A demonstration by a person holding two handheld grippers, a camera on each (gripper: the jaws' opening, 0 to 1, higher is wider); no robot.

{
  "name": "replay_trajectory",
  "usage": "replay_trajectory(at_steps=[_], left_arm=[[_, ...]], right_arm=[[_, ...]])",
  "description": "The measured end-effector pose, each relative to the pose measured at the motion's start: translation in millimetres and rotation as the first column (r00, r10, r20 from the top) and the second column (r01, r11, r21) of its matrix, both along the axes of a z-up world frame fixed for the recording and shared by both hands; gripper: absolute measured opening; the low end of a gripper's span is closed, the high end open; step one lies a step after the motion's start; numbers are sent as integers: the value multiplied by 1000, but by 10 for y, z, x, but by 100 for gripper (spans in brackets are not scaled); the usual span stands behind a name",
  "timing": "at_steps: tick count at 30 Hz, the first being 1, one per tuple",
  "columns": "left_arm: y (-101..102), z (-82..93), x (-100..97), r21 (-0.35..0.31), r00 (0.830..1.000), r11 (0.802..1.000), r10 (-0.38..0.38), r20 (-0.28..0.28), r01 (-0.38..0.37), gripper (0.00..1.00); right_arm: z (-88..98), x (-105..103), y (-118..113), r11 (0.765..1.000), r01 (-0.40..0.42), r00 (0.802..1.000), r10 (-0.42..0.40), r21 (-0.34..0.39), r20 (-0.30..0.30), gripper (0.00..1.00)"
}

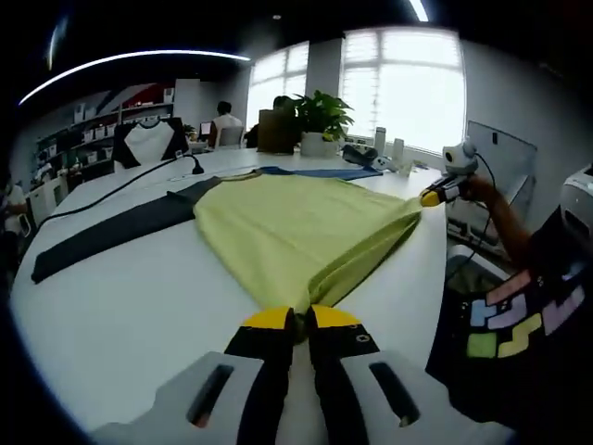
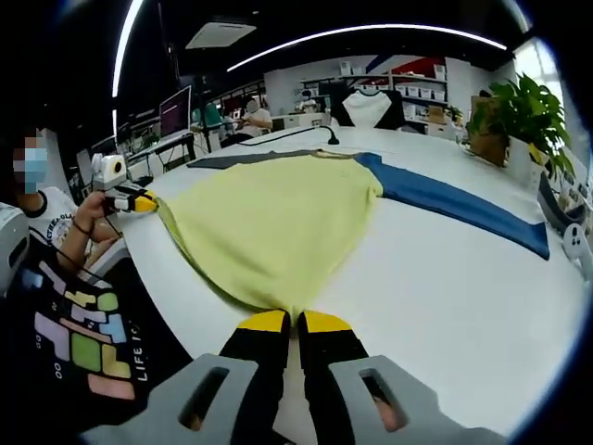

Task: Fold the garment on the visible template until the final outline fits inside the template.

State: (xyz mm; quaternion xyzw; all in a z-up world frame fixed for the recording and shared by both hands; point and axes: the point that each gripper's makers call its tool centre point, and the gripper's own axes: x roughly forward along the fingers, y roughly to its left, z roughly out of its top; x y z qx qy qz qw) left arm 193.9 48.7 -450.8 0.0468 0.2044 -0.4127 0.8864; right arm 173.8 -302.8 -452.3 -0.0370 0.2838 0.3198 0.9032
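Broadly, a white table (image 1: 120, 306) takes up most of both views, its top smooth and glossy, curving away toward a bright office room. A yellow-green garment (image 1: 296, 232) lies spread across the table's middle, partly over a dark blue template (image 2: 463, 209) that runs out as a long band to one side in the right gripper view and shows as a dark strip beside the cloth in the left gripper view. The left gripper (image 1: 301, 320) has its yellow-tipped jaws pressed together on one corner of the garment at the near table edge; the right gripper (image 2: 295, 322) likewise has its jaws closed on another corner, the cloth fanning out from each pinch. Each gripper shows in the other's view at the far corner of the cloth, held by a person in a dark shirt with coloured blocks (image 2: 79, 352). Beyond the table, a potted plant (image 1: 320, 116) stands by a large bright window (image 1: 408, 79). Shelves with white boxes (image 1: 88, 134) line a wall, long ceiling light strips (image 2: 371, 35) curve overhead, a black-and-white shirt (image 2: 368, 107) is displayed near the shelves, and seated people work at desks with monitors (image 2: 176, 111).
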Motion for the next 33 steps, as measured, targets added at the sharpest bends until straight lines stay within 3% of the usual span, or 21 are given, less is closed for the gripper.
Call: replay_trajectory(at_steps=[6, 14, 24, 30, 33], left_arm=[[37, 6, -67, -11, 1000, 1000, -12, -9, 12, 11], [61, 46, -178, 17, 999, 999, -43, 28, 43, 12], [-1, 119, -287, 20, 995, 997, -81, 53, 81, 2], [55, 42, -261, 51, 998, 997, -58, 32, 56, 1], [81, 82, -273, 29, 999, 998, -49, 24, 48, 1]], right_arm=[[21, -88, 27, 1000, -9, 1000, 9, 14, 0, 1], [36, -225, 65, 1000, -4, 1000, 4, 31, 2, 1], [15, -323, 50, 998, 12, 1000, -11, 69, -11, 0], [54, -345, 20, 998, 23, 1000, -22, 63, -5, 0], [128, -379, 6, 998, 23, 1000, -23, 56, 6, 0]])
